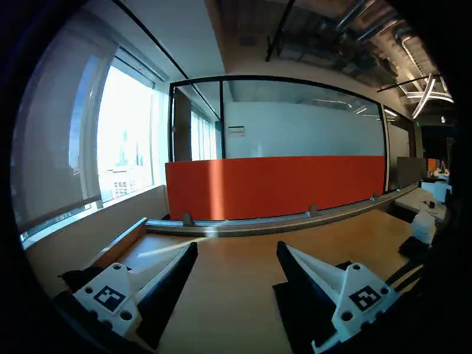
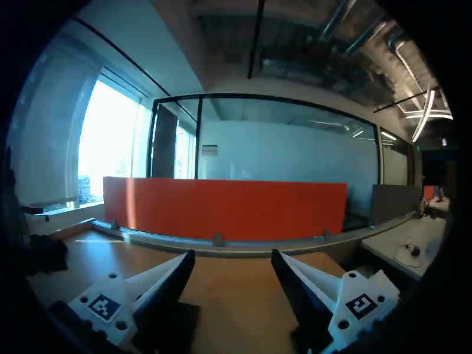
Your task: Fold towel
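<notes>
My left gripper (image 1: 236, 245) hovers low over a wooden table (image 1: 236, 295), open, with bare wood between its white fingers (image 1: 321, 271). My right gripper (image 2: 233, 252) is held the same way over the wooden table (image 2: 236, 301), open, and nothing lies between its fingers (image 2: 312, 280). Both point towards the table's far edge.
An orange divider panel (image 1: 277, 186) (image 2: 224, 209) stands along the table's far edge, with a glass wall behind it. Bright windows (image 1: 124, 141) are on the left. A white and black object (image 1: 422, 227) sits at the right, and a dark shape (image 2: 38, 253) at the left. A white desk (image 2: 407, 245) stands to the right.
</notes>
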